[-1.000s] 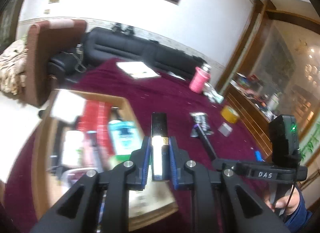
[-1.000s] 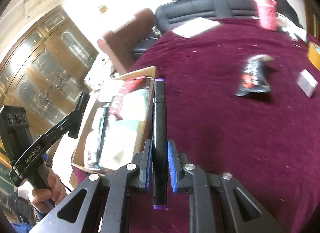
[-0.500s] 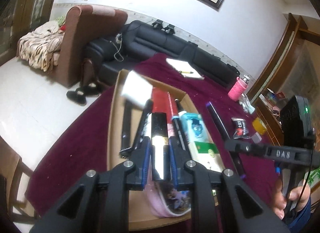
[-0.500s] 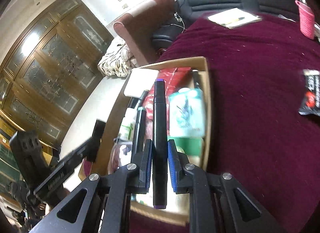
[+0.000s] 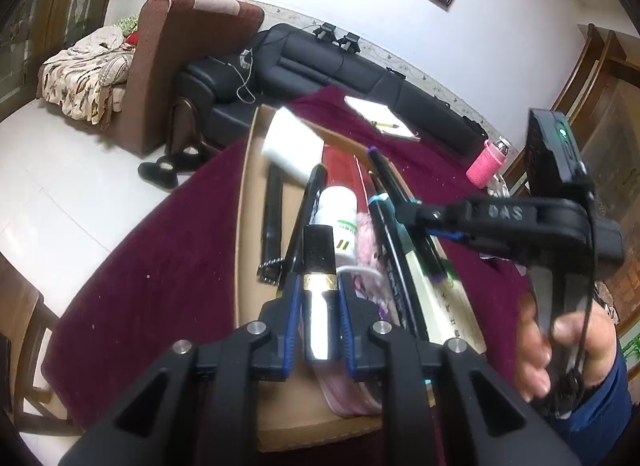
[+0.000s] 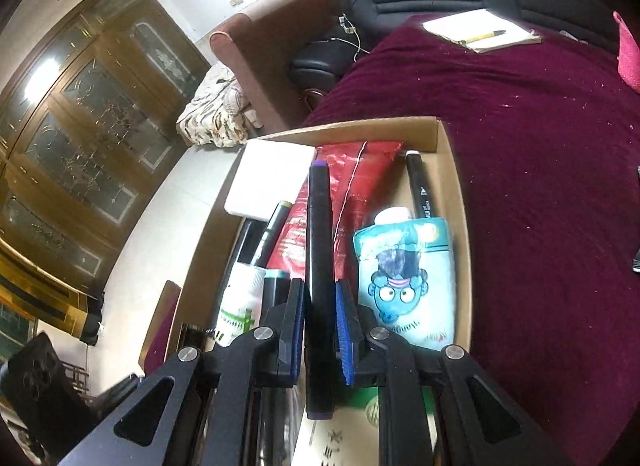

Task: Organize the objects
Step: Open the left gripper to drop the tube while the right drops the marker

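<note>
My left gripper (image 5: 318, 298) is shut on a lipstick (image 5: 318, 266) with a black cap and silver body, held above the near end of the cardboard box (image 5: 245, 225). My right gripper (image 6: 320, 302) is shut on a long black marker (image 6: 319, 234) with purple ends, held over the same box (image 6: 452, 185). The right gripper also shows in the left wrist view (image 5: 416, 211), holding the marker (image 5: 400, 201) over the box's right side. The box holds a white bottle (image 5: 338, 213), a red pouch (image 6: 360, 177), a blue cartoon pouch (image 6: 408, 282), a white pad (image 6: 268, 181) and several black pens.
The box sits on a maroon tablecloth (image 6: 540, 153). A notepad with a pencil (image 6: 480, 35) lies at the far edge, a pink cup (image 5: 488, 165) at the far right. A black sofa (image 5: 320, 65) and a brown armchair (image 5: 180, 65) stand beyond the table.
Both grippers have swung left from the open tablecloth to above the box, still holding the lipstick and the marker. The right gripper has come closer to the left one.
</note>
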`<state>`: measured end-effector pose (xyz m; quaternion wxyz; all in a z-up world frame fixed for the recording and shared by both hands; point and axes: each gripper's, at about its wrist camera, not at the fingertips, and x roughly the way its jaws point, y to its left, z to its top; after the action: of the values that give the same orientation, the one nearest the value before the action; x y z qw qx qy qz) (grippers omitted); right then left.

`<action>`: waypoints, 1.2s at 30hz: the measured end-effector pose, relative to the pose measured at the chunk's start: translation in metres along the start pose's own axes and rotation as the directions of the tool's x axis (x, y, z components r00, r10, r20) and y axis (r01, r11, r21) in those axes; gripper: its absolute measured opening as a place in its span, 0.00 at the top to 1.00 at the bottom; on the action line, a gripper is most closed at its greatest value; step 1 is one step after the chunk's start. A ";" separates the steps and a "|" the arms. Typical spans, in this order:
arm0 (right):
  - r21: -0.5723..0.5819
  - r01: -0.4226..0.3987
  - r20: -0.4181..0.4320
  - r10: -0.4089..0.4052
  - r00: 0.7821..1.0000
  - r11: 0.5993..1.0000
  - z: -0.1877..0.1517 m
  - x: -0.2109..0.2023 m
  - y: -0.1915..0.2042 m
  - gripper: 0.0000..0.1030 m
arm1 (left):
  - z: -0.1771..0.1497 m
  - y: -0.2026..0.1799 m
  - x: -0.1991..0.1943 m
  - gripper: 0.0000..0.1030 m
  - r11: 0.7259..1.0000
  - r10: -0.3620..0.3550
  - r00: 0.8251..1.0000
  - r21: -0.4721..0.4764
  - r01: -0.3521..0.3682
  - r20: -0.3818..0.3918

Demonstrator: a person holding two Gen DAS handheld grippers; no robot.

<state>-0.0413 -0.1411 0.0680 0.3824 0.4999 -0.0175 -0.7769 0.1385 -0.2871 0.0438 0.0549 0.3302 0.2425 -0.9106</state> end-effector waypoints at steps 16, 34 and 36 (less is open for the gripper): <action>-0.016 0.014 -0.003 -0.014 1.000 1.000 0.006 0.015 0.010 0.82 | 0.000 0.005 0.002 0.83 1.000 0.028 1.000 0.005 -0.028 0.006; 0.007 -0.022 0.034 0.021 0.999 1.000 -0.007 -0.023 -0.003 0.63 | 0.003 -0.014 -0.010 0.67 0.999 0.022 1.000 0.027 -0.022 0.020; 0.019 -0.025 0.044 0.024 0.999 1.000 -0.009 -0.031 -0.010 0.63 | 0.003 -0.018 -0.011 0.66 0.999 0.022 1.000 0.035 -0.023 0.022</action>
<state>-0.0332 -0.1118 0.0827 0.3865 0.4863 -0.0395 -0.7826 0.1403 -0.2733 0.0605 0.0618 0.3242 0.2220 -0.9175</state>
